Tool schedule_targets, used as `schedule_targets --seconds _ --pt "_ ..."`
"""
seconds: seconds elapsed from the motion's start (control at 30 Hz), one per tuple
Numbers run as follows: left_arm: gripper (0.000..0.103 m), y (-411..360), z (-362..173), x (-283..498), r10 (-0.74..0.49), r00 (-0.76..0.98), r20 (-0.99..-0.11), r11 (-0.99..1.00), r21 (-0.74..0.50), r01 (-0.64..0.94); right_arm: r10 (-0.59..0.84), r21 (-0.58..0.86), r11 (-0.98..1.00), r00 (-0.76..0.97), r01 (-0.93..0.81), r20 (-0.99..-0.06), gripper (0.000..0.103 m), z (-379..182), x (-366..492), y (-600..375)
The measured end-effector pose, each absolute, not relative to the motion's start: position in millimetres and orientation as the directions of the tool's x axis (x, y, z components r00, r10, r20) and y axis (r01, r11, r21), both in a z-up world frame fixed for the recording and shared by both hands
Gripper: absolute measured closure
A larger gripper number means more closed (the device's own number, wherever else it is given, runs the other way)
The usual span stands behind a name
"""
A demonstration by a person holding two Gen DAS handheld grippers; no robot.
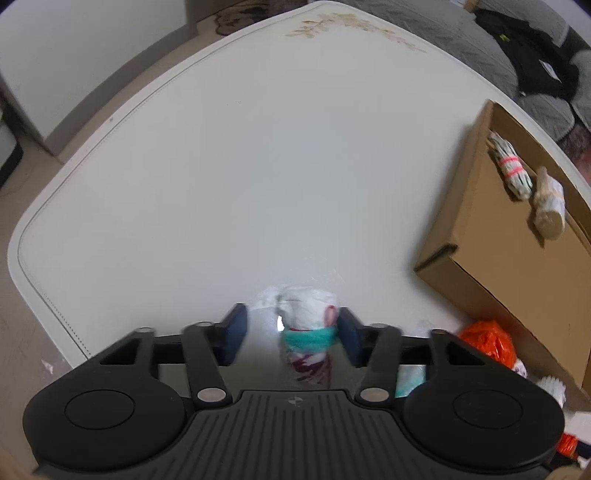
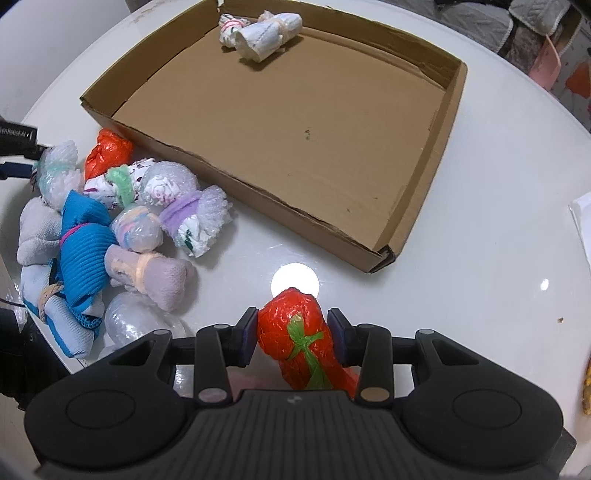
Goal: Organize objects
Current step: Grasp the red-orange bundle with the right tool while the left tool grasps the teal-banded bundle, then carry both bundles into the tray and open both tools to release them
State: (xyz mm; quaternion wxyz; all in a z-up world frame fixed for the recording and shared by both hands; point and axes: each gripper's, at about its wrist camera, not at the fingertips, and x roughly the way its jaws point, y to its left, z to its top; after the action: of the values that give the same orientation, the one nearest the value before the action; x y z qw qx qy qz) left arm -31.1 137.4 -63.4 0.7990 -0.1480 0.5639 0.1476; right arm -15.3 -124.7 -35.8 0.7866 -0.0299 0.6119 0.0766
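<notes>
My left gripper (image 1: pixel 291 328) points down at the white table (image 1: pixel 258 166), shut on a bubble-wrapped white bundle with a teal band (image 1: pixel 310 314). The right wrist view has that same bundle (image 2: pixel 59 173) at the far left of a pile of wrapped bundles (image 2: pixel 122 221). Above the table, my right gripper (image 2: pixel 291 332) is shut on an orange plastic bundle tied with a green strip (image 2: pixel 295 339). Beyond it lies an open cardboard box (image 2: pixel 258 177). Two white bundles (image 2: pixel 266 29) sit in the box's far corner.
The pile holds a blue sock roll (image 2: pixel 81 243), a lilac-banded bubble-wrap roll (image 2: pixel 195 218), an orange bundle (image 2: pixel 107 151) and several others, close to the box's left wall. The box (image 1: pixel 480 229) stands to the right of my left gripper. A lamp reflection (image 2: pixel 295 282) shines on the table.
</notes>
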Motion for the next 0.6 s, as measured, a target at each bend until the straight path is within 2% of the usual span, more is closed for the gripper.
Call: schedule_targets --seconds 0.03,0.07,0.4,0.6 --pt "0.067 136 -63 -30 0.063 0.324 -0.944 0.916 -0.074 -0.394 0.084 0.047 0.987 0.238 -0.154 -0.968 0.068 -36 -15 -125" --pt "0.068 134 -63 -30 0.062 0.324 -0.944 0.919 -0.072 -0.387 0.086 0.05 0.987 0.236 -0.153 -0.968 0.068 -36 -15 -126" --pt "0.07 137 -44 -32 0.076 0.365 -0.928 0.941 -0.054 -0.334 0.109 0.082 0.991 0.268 -0.108 -0.957 0.071 -28 -12 -140" --pt "0.069 129 -7 -21 0.085 0.486 -0.87 0.967 -0.046 -0.251 0.13 0.12 0.992 0.344 -0.049 -0.93 0.071 -6 -14 -161"
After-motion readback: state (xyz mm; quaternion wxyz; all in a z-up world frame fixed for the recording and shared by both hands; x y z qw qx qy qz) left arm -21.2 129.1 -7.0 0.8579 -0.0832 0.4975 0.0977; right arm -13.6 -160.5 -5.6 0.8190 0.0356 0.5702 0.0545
